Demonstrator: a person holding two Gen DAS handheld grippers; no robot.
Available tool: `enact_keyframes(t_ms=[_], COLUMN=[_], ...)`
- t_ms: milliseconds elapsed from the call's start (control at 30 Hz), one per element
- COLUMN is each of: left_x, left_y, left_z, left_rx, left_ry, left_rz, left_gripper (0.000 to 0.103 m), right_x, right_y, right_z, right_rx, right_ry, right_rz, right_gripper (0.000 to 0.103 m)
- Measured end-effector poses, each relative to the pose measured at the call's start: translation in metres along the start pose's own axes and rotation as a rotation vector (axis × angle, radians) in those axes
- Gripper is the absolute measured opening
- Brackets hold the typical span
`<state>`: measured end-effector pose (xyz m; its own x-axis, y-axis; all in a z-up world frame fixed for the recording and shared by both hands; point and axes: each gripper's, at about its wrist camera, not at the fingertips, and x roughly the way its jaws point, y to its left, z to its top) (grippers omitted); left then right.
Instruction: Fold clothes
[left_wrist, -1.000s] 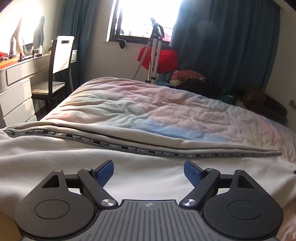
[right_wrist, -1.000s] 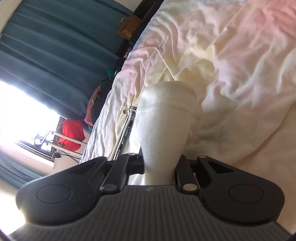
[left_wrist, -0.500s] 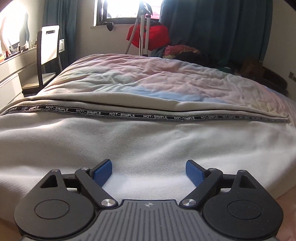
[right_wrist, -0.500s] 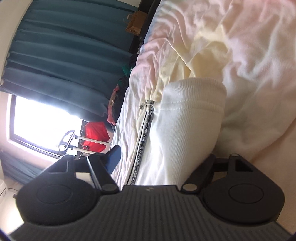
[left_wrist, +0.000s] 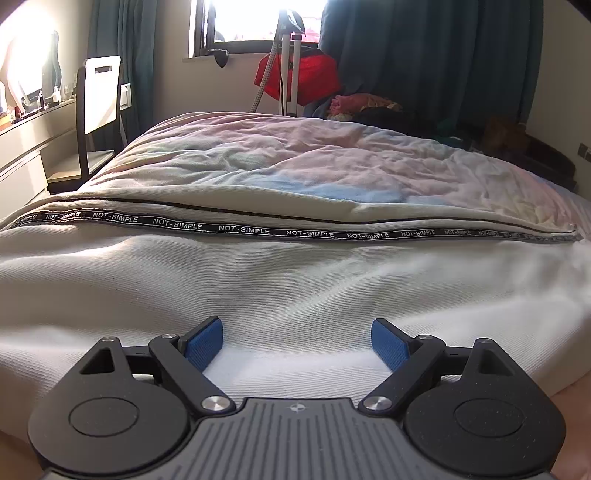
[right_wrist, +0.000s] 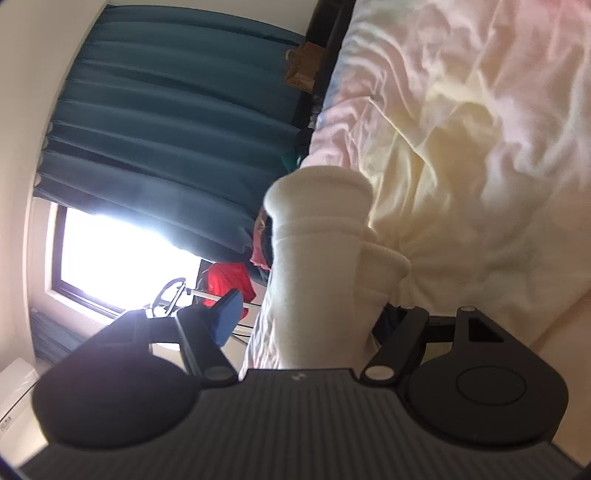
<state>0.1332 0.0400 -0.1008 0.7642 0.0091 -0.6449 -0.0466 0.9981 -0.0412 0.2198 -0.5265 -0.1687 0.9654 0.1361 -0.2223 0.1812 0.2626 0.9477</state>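
A white ribbed garment (left_wrist: 295, 288) with a black "NOT-SIMPLE" tape stripe (left_wrist: 243, 229) lies flat across the near end of the bed. My left gripper (left_wrist: 297, 341) is open, its blue pads resting low over the white cloth with nothing between them. In the right wrist view the camera is rolled on its side. My right gripper (right_wrist: 306, 314) is open, and the garment's ribbed cuff end (right_wrist: 317, 236) stands between the spread jaws. The right finger is mostly hidden behind the cloth.
A pastel tie-dye duvet (left_wrist: 295, 162) covers the bed. A chair (left_wrist: 98, 110) and a dresser (left_wrist: 22, 147) stand at the left. A red bag on a stand (left_wrist: 299, 74), a clothes pile (left_wrist: 362, 105) and teal curtains (left_wrist: 424, 55) are behind the bed.
My right gripper opened from its grip on the cuff and pulled back and turned. My left gripper moved in low over the white garment, still open.
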Motion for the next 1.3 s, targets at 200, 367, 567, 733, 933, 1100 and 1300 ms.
enact_keyframes(t_ms=[200, 367, 567, 733, 933, 1100, 1300], left_x=[0.0, 0.003, 0.007, 0.003, -0.027, -0.051, -0.048], left_y=[0.0, -0.004, -0.007, -0.004, 0.022, 0.044, 0.037], left_z=[-0.001, -0.001, 0.0, 0.003, 0.034, 0.047, 0.045], left_rx=[0.003, 0.029, 0.052, 0.062, 0.029, -0.01, 0.047], left_ry=[-0.002, 0.008, 0.021, 0.017, -0.082, -0.163, -0.166], left_rz=[0.006, 0.014, 0.024, 0.023, 0.17, 0.237, 0.179], left_gripper=[0.089, 0.092, 0.093, 0.093, 0.094, 0.098, 0.098], right_x=[0.016, 0.012, 0.002, -0.017, -0.031, -0.032, -0.04], right_y=[-0.024, -0.007, 0.08, 0.149, 0.175, 0.148, 0.12], right_z=[-0.004, -0.005, -0.038, -0.097, -0.221, -0.328, -0.381], right_rx=[0.054, -0.01, -0.51, -0.885, -1.312, -1.632, -1.789], right_ry=[0.083, 0.038, -0.039, -0.108, -0.083, 0.203, 0.369], right_rz=[-0.153, -0.116, -0.099, 0.012, 0.145, 0.281, 0.306], right_gripper=[0.046, 0.018, 0.017, 0.017, 0.017, 0.017, 0.017])
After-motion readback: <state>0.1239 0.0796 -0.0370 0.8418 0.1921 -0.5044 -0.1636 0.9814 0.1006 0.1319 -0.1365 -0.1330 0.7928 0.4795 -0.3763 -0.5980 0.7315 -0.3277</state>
